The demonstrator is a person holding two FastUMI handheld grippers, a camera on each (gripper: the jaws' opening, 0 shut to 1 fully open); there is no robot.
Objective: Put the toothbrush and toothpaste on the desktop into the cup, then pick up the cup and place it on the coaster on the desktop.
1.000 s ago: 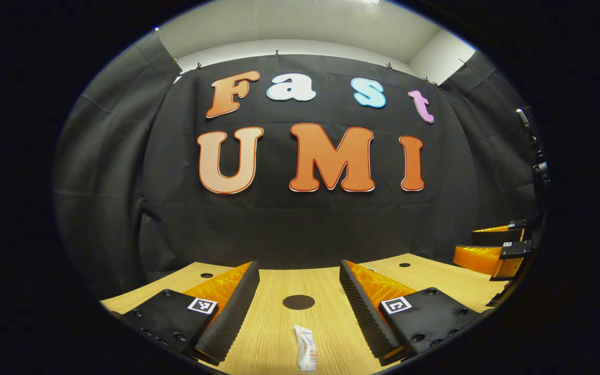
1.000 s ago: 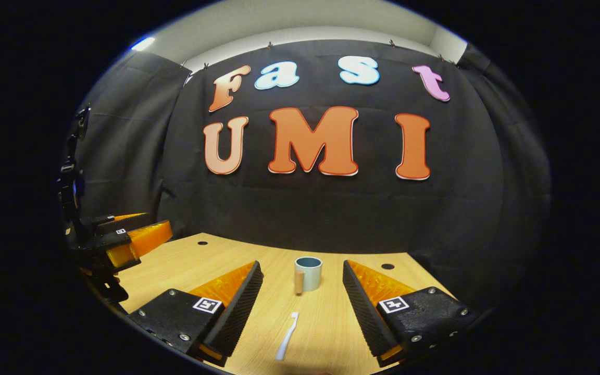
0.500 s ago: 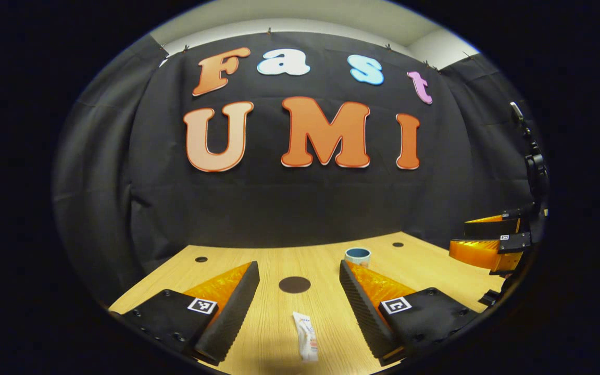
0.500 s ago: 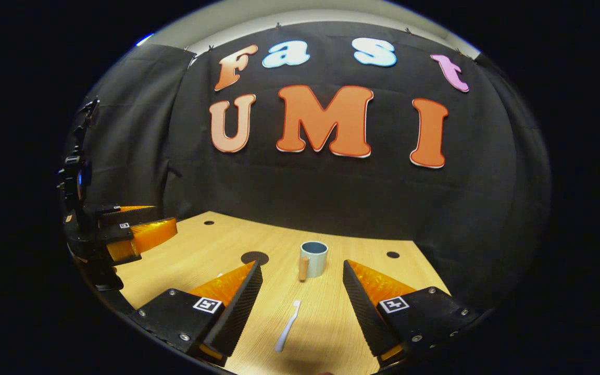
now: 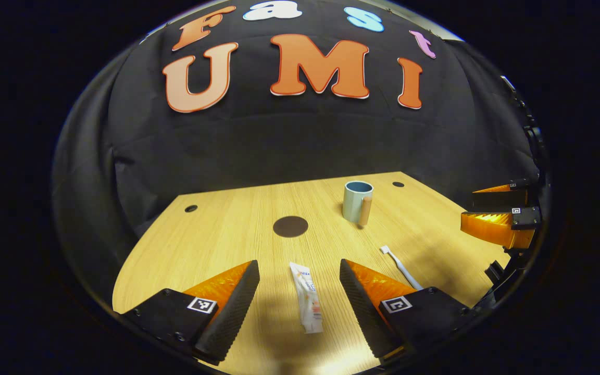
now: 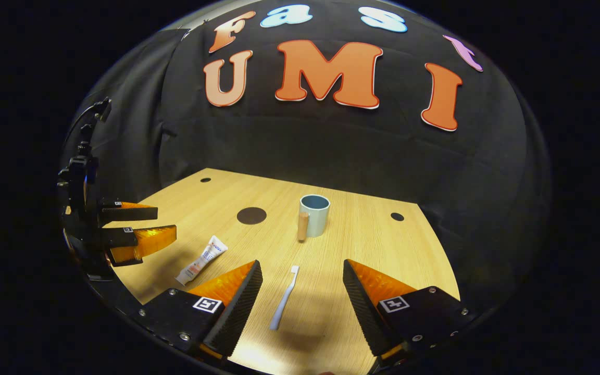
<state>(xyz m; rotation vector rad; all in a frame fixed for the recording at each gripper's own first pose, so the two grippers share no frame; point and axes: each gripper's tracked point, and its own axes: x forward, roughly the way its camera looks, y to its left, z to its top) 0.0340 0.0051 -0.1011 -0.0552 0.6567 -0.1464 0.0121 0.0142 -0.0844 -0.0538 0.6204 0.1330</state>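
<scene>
Both cameras have pitched down over the last second, so I now see far more of the desktop (image 5: 227, 229) than before; nothing on it has shifted.

Left gripper (image 5: 299, 291): fingers spread wide, holding nothing, above the toothpaste (image 5: 306, 297). The tube lies flat between the two fingers without touching either; its long axis runs away from the camera, roughly parallel to the fingers. It is a soft white tube, flattened, with orange and blue print too small for me to read. I cannot tell which end carries the cap.

Right gripper (image 6: 302, 299): fingers also wide apart and empty, above the toothbrush (image 6: 284, 298). The brush is slim white plastic, lying flat, long axis pointing away from the camera with a slight tilt to the right, head at the far end toward the cup (image 6: 314, 214).

The cup stands upright near the desk's middle, well apart from both items. It is a pale blue-grey cylinder with a tan, wood-like straight handle. The coaster (image 5: 290, 226) is a dark flat disc, left of the cup and apart from it.

The desktop is light wood grain with small dark round holes near its far edge. Each finger's inner face is ribbed, and each gripper body carries a small square black-and-white marker.
</scene>
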